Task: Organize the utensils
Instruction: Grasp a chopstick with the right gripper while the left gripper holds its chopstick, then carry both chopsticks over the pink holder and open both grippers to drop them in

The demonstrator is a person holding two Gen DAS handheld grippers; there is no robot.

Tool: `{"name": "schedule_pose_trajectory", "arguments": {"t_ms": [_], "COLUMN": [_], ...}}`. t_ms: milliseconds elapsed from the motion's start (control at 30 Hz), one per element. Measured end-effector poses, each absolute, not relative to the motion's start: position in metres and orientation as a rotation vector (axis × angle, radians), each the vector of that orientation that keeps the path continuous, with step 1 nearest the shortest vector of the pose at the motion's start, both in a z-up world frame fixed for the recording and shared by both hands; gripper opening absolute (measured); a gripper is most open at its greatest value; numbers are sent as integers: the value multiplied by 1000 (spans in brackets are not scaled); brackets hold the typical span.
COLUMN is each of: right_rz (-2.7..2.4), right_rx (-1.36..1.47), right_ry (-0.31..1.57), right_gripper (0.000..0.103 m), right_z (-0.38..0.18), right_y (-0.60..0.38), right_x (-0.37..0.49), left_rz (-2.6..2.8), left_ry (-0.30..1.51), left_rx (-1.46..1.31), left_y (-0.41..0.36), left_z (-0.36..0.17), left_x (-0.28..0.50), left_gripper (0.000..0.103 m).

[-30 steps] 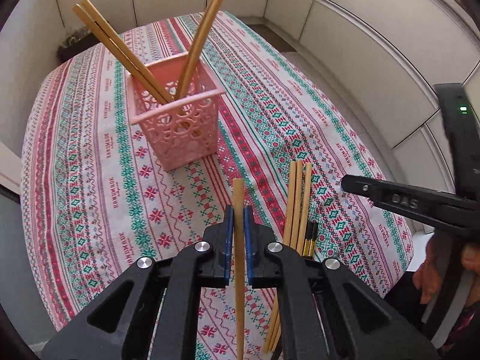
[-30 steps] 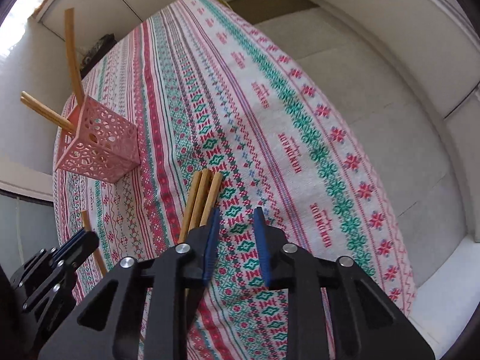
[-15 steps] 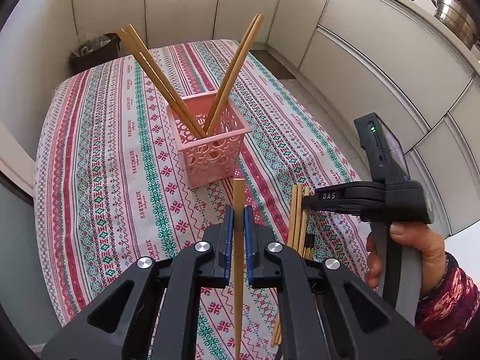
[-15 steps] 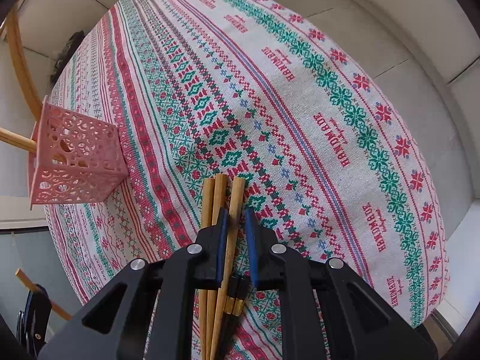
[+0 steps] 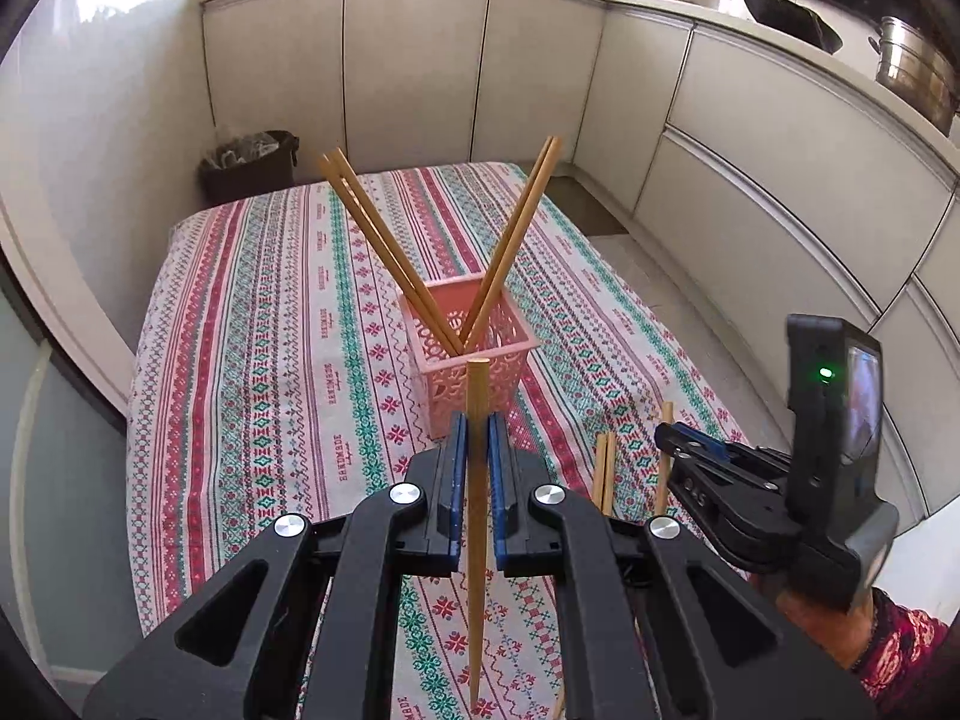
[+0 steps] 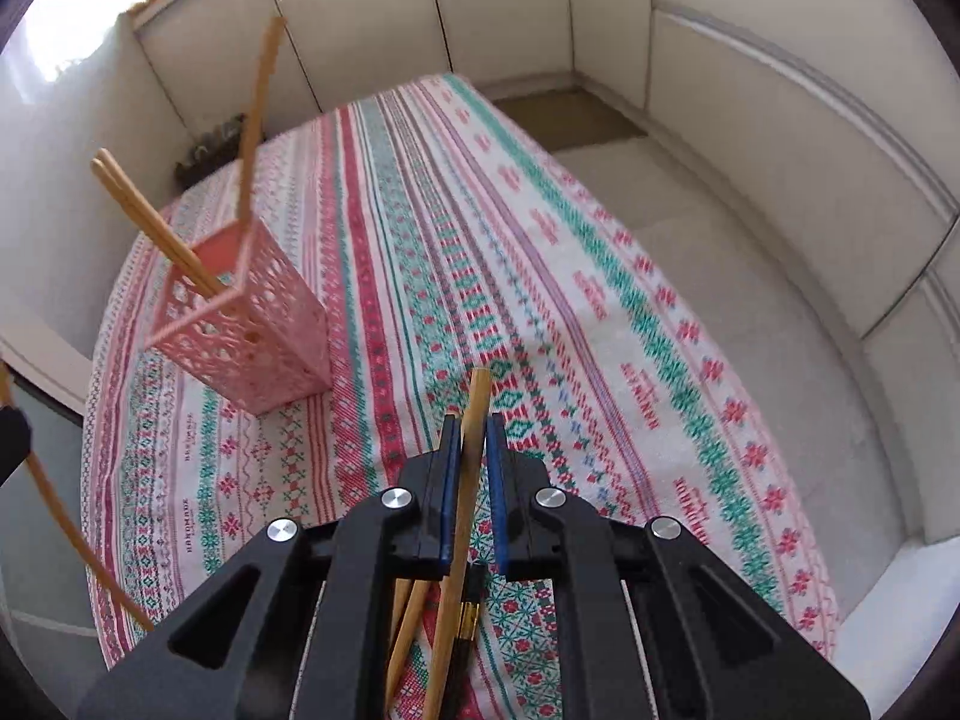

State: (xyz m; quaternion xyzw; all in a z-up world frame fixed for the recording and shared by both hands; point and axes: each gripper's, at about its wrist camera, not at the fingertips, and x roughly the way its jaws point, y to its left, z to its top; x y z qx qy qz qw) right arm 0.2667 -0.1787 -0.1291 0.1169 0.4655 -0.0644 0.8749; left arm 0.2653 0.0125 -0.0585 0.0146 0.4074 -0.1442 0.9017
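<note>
One chopstick (image 5: 477, 468) is clamped between the closed jaws of the left gripper (image 5: 474, 450), held near its thick end so that the thin tip hangs down, ready to be dropped upright. It is carried above the tablecloth (image 5: 252, 360), just short of the pink basket (image 5: 474, 372), where four chopsticks (image 5: 384, 246) already lean against the rim in a V.

Another chopstick (image 6: 465, 480) is pinched in the right gripper (image 6: 468, 450), its jaws closed on it, again near the top, the far end raised off the cloth. Under that gripper, loose chopsticks (image 6: 408, 624) remain on the cloth, well apart from the basket. The sorting is judged partly done: two sticks are held, a few are left.
</note>
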Motion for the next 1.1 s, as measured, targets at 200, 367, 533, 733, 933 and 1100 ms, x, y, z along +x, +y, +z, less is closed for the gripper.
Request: {"name": "schedule_pose_trajectory", "arguments": {"t_ms": [200, 367, 533, 733, 933, 1100], "right_rz": [-37, 16, 45, 89, 142, 172], "right_rx": [218, 215, 225, 249, 244, 229], "right_ry": [781, 669, 606, 533, 467, 465], "right_gripper": [8, 8, 8, 8, 8, 8], "right_z": [-60, -13, 18, 57, 82, 79], "right_y": [-182, -180, -183, -186, -173, -160], "right_x": [235, 238, 248, 268, 291, 311], "left_rz": [-310, -286, -285, -272, -254, -230], "left_ry": [719, 581, 496, 439, 406, 400], "left_rx": [15, -17, -61, -60, -74, -71], "left_y": [10, 13, 15, 11, 13, 15], "left_z": [-23, 14, 45, 69, 74, 70], "left_x": [248, 243, 248, 264, 284, 305], "left_gripper": [6, 6, 6, 6, 6, 6]}}
